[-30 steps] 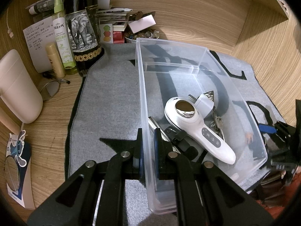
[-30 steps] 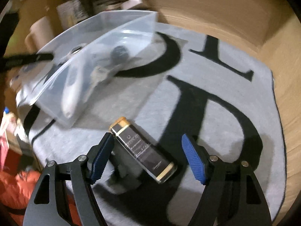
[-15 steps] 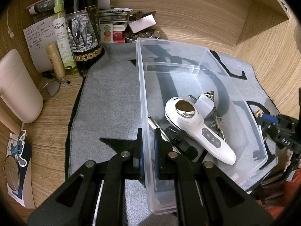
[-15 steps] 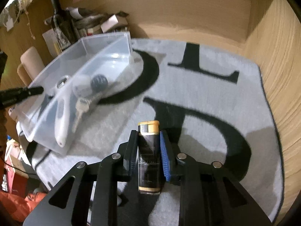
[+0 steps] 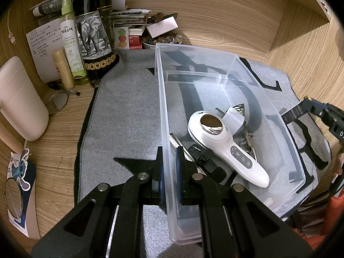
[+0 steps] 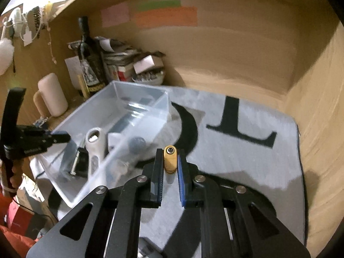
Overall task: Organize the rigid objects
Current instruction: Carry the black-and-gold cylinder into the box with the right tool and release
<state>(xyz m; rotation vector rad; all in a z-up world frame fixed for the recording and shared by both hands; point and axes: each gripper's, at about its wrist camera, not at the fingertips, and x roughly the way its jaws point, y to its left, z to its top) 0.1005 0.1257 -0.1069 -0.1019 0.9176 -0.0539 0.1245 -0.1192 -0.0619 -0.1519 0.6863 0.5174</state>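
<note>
Lifted off the grey mat (image 6: 247,150) since a second ago, the black-and-gold lighter (image 6: 170,160) sits clenched between the right gripper (image 6: 169,172) pads, beside the clear bin (image 5: 215,81), whose near wall the left gripper (image 5: 168,167) clamps.

The lighter (image 6: 170,159) shows only its gold end; its body is hidden between the right gripper's (image 6: 169,169) pads. The bin (image 6: 137,116) and its contents are motion-blurred
</note>
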